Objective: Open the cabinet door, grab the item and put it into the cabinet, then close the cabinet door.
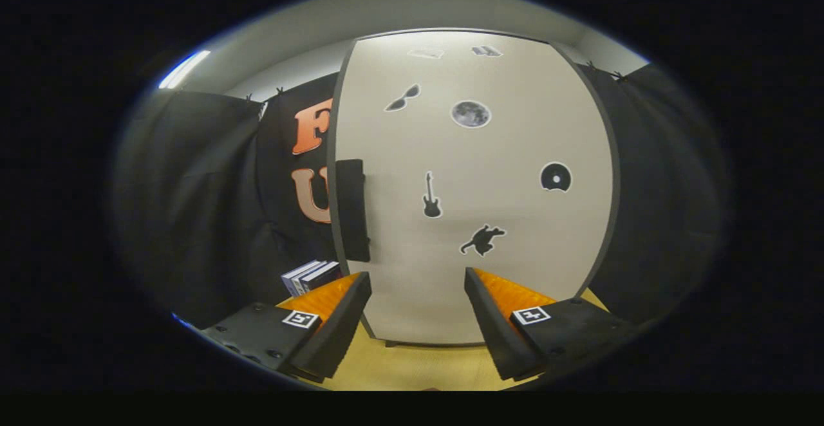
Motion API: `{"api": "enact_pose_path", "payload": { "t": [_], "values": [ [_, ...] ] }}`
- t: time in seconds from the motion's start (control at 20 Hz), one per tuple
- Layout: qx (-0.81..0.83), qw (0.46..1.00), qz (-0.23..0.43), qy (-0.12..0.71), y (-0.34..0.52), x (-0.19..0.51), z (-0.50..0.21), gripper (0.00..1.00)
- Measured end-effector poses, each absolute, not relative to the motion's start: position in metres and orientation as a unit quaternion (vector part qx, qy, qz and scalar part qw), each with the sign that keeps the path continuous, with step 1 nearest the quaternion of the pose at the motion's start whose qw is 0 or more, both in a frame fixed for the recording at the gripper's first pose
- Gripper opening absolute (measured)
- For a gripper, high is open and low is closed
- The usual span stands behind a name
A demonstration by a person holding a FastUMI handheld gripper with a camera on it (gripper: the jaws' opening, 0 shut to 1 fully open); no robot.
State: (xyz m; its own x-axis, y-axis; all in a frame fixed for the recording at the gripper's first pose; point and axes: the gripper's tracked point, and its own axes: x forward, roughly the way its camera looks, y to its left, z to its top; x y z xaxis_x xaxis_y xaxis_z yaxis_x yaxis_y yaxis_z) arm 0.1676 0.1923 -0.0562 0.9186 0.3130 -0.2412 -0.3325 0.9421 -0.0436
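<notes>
A tall pale cabinet door (508,156) stands shut straight ahead of me, covered with dark stickers: a guitar, a cat, a disc, a moon, sunglasses. A black handle (353,210) runs down its left edge. My gripper (417,284) hangs open just short of the door's lower part, with nothing between its fingers. Beyond the left finger, beside the cabinet's foot, lies a small stack of books (310,276) on the yellow wooden table (412,367).
Black cloth walls close in on both sides of the cabinet. The yellow tabletop stretches from under my fingers to the cabinet's base. A ceiling light glows up at the far left.
</notes>
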Motion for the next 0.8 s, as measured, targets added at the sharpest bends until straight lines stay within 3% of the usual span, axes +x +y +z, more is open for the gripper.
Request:
{"api": "enact_pose_path", "payload": {
  "t": [0.3,0.8],
  "values": [
    [-0.057,0.986,0.125,0.094,0.115,0.135,-0.029,0.94],
    [-0.069,0.986,0.125,0.081,0.025,0.074,-0.01,0.94]
  ]
}}
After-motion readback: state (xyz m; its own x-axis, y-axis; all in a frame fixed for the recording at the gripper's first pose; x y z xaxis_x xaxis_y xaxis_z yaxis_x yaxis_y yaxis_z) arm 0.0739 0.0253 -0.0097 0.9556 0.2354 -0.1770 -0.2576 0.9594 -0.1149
